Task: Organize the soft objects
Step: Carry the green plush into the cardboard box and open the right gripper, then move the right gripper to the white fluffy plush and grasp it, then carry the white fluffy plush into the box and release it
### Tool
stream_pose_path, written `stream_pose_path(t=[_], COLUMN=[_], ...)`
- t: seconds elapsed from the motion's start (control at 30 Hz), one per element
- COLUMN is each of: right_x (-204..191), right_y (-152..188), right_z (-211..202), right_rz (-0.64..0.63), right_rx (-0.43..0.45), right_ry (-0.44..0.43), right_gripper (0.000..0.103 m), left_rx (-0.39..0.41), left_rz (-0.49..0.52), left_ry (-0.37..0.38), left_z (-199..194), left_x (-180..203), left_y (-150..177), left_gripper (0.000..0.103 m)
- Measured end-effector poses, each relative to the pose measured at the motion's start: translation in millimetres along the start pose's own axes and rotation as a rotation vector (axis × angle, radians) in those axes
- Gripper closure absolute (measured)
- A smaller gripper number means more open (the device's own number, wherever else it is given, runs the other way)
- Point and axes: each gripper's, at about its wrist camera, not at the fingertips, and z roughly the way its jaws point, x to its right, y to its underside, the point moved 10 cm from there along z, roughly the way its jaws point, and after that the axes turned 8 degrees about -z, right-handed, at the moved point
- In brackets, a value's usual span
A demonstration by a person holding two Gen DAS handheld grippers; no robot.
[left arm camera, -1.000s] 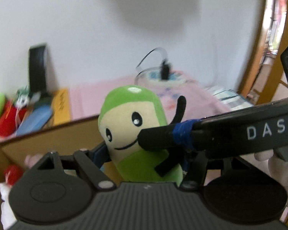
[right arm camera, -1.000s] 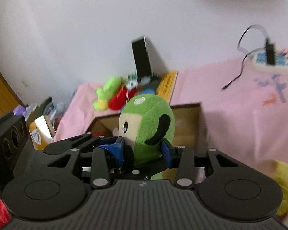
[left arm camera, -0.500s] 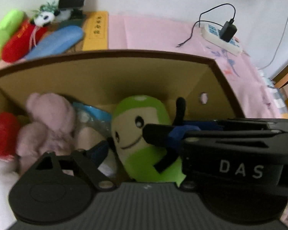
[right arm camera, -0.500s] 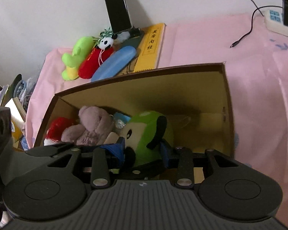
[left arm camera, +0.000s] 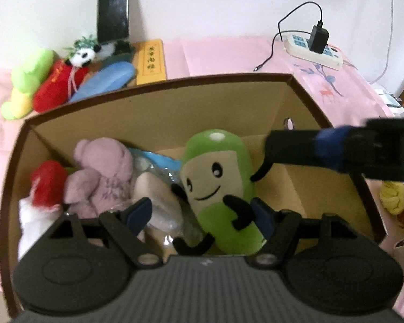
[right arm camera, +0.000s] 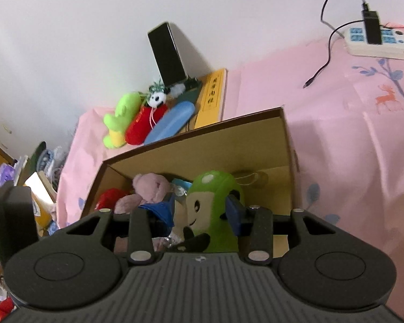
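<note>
two claws hang over the box (left arm camera: 159, 102). the green toy (left arm camera: 218, 188) lies inside, free floor on its right up to the wall. left claw (left arm camera: 202, 215) is spread, pads off it. right claw (right arm camera: 202, 212) brackets it loosely and is closing.

The box (left arm camera: 159, 80) stands on the bed (left arm camera: 229, 51). In it, from left: a santa toy (left arm camera: 47, 180), a bear (left arm camera: 102, 169), a packet (left arm camera: 159, 204), then the pea toy (left arm camera: 218, 185) leaning near the middle; the box's right part is bare. Behind the box, by the wall, lie a frog toy (left arm camera: 27, 80), a panda toy (left arm camera: 64, 78), a case (left arm camera: 105, 80) and a book (left arm camera: 150, 62), with a phone (left arm camera: 113, 8) propped behind them. A power strip (left arm camera: 313, 51) lies far right
</note>
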Motion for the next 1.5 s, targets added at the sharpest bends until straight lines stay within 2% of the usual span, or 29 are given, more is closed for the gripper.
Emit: stream_pose_path(t=[0.2,0.4,0.63,0.83,1.0,1.17,1.27,1.4,1.5], right_x=[12,52,111,161,196,205,209,214,213], right_y=[7,24,52,77,99,104,103,105,105], right_z=[-49,-107,-165,-199,-208,-206,-196,-177,-163], right_rz=[-0.008,0.006,0.066,0.122,0.21,0.228,0.239,0.233,0.242], right_rx=[0.074,0.131,0.168,0.174,0.125,0.103,0.075,0.029,0.0], right_ry=[0.022,0.076,0.174,0.265,0.274,0.233,0.194,0.159,0.107], right_gripper=[0.077,0.077,0.077,0.077,0.076,0.076,0.076,0.076,0.076], left_rx=[0.108,0.141,0.102,0.073,0.025,-0.022,-0.044,-0.066,-0.058], left_rz=[0.013,0.066,0.179,0.248,0.263,0.267,0.256,0.205,0.193], left_ry=[-0.022,0.101,0.259,0.364,0.413,0.399,0.388,0.413,0.425], left_z=[-42,-74,-79,-79,-64,-39,-28,-21,-21], left_x=[18,82,175,240,274,295,297,297,296], left_y=[3,22,56,78,93,101,103,101,99], left_gripper=[0.03,0.029,0.029,0.029,0.029,0.029,0.029,0.03,0.036])
